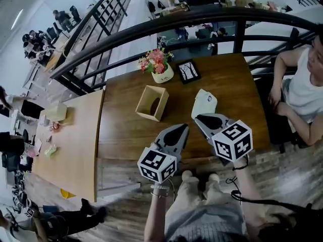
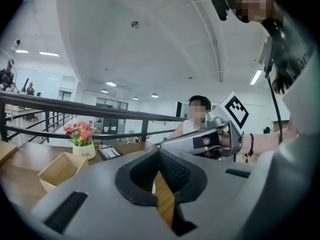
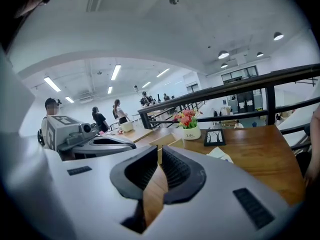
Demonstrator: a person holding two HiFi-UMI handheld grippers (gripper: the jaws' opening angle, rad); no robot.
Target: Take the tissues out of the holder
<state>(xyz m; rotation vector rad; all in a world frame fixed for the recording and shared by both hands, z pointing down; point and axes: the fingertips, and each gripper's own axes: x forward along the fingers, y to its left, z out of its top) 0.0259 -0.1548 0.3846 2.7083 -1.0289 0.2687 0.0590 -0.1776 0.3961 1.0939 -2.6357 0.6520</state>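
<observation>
- The left gripper (image 2: 159,155) has its jaws closed tip to tip with nothing between them. It hovers over the near edge of the wooden table (image 1: 237,84).
- The right gripper (image 3: 159,151) has its jaws a narrow slit apart, and nothing is between them. In the head view it sits at 3 o'clock of the left one, close beside it, and both point away from the person.
- The white tissues (image 1: 204,104) lie flat on the table, outside the holder, at 12 o'clock of the right gripper's tips and just beyond them. I cannot tell whether they touch.
- The wooden tissue holder (image 1: 152,103) stands open side up at 9 o'clock of the tissues, a little apart from them, and at 11 o'clock of the left gripper.
- A white flower pot (image 1: 162,74) with pink and red blooms stands at 12 o'clock of the holder, at the far edge.
- A black picture frame (image 1: 187,71) lies just at 3 o'clock of the pot.
- A seated person (image 1: 308,87) is at the table's 3 o'clock end.
- A dark curved railing (image 1: 202,21) runs behind the table.
</observation>
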